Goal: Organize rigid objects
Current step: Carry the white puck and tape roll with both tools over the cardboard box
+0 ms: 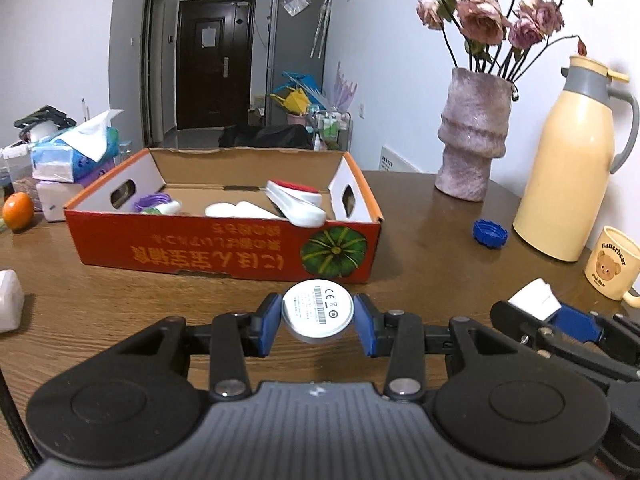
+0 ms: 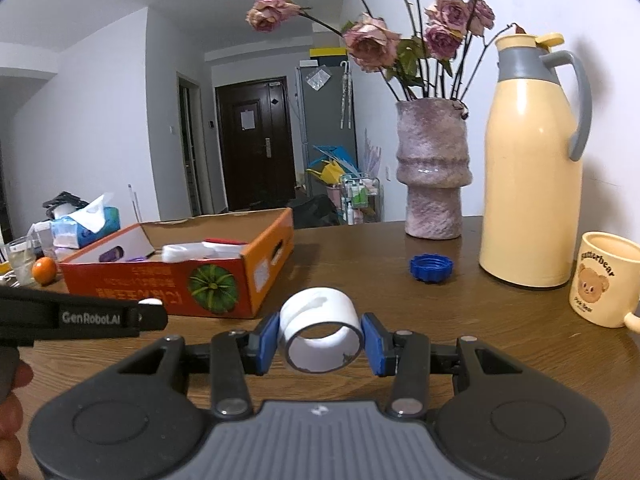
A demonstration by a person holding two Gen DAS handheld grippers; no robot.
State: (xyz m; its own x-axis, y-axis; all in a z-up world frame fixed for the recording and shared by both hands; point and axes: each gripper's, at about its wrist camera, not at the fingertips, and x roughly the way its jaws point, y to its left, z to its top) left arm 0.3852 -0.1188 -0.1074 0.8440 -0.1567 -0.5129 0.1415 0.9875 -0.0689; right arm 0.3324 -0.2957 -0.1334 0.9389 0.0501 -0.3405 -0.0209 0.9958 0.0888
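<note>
Holding a white disc [image 1: 318, 312] between its blue pads, the left gripper [image 1: 318, 320] hangs just in front of the orange cardboard box [image 1: 224, 246], closed on the disc's rim with the labelled face showing. The right gripper [image 2: 320, 340] is closed on a white tape roll [image 2: 320, 332], also on the near side of the box and off toward its pumpkin-printed corner.

Several pieces already lie inside the box: white items, a red-topped one [image 1: 294, 200] and something purple [image 1: 152, 202] at the far left end, though the wall hides too much to name them surely. So the sorting looks partly done. Both held pieces have yet to go into the box, and a blue bottle cap [image 1: 490, 233] sits on the tabletop [image 1: 420, 240] to the box's right, probably waiting its turn.
</note>
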